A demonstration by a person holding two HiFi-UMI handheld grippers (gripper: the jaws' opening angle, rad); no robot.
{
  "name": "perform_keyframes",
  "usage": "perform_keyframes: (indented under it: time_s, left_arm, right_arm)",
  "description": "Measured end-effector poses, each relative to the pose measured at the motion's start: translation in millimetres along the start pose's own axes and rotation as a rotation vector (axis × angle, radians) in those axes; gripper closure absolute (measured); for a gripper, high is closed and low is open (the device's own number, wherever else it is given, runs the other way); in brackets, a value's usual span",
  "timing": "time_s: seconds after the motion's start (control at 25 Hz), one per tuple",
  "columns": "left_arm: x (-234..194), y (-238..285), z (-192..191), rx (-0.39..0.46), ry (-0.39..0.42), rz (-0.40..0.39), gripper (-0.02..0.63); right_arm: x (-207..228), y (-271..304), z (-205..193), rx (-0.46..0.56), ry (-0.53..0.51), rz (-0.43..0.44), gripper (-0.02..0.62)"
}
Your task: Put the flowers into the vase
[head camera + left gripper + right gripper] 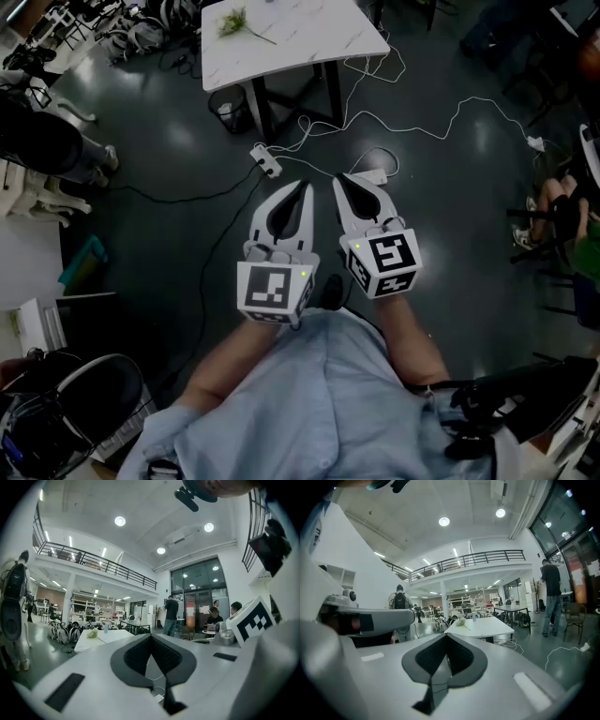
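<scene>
**Both grippers idle, flowers waiting on the far table**

The left gripper [303, 186] and the right gripper [339, 178] are held side by side close to the person's chest, well short of the white table [309, 42]. Each has its jaws pressed together with nothing between them. That looks like a carrying posture for walking up to the table rather than a reach, since nothing is within range yet. Both point roughly level toward the table, which suggests the approach comes first and any grasp after it.

The flowers [234, 22] lie flat on the table top near its left part, a pale green bunch with one thin stem trailing toward the table's middle. A small upright thing stands just beyond them in both gripper views. It may be the vase, but it is too small to tell.

The table top is white and faintly veined, on dark legs. A mesh wastebasket [228, 110] stands under its near left corner. Between the table and the grippers the floor is dark and glossy, and white cables cross it to a power strip [265, 160] — something to step over. Around it is a tall, bright hall with a railed mezzanine, round ceiling lights, more tables and a few people standing and sitting beyond.
</scene>
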State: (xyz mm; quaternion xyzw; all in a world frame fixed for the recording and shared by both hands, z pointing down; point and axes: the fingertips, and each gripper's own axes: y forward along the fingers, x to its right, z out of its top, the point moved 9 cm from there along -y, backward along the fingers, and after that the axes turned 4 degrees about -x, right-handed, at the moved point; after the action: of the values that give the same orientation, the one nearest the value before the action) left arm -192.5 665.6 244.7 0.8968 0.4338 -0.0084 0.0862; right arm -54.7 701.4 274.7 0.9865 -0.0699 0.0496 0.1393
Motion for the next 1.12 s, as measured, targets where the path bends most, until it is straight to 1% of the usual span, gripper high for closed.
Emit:
perform_keyframes:
  time_s: [0.12,0.32,0.52,0.72,0.88,1.12]
  left_arm:
    - [7.8,7.9,-1.5,-0.012,0.0,0.008,0.601]
    - [15.5,17.1,-3.5,-0.015,0.002,0.047,0.601]
    - [4.8,32.1,-4.7,-0.023,0.002,0.093,0.601]
    - [-20.0,57.2,-8.4,-0.031,-0.017,0.111,0.601]
    - [-48.1,92.8,-9.8,-0.029,-0.037,0.107,0.601]
    - [-110.2,158.8,0.9,-0.018,-0.075,0.089,0.601]
  right_arm:
    - [10.6,-0.7,-0.6,-0.003,0.009,0.018,0.594]
    - [29.1,6.7,-3.5,0.004,0.049,0.08,0.594]
    - [48.3,25.6,-2.2,0.007,0.081,0.077,0.592]
    - [76.4,53.0,2.1,0.008,0.101,0.028,0.592]
    - [99.2,85.9,6.8,-0.008,0.102,-0.005,0.592]
    - [112.0,167.6,27.9,-0.046,0.065,0.007,0.592]
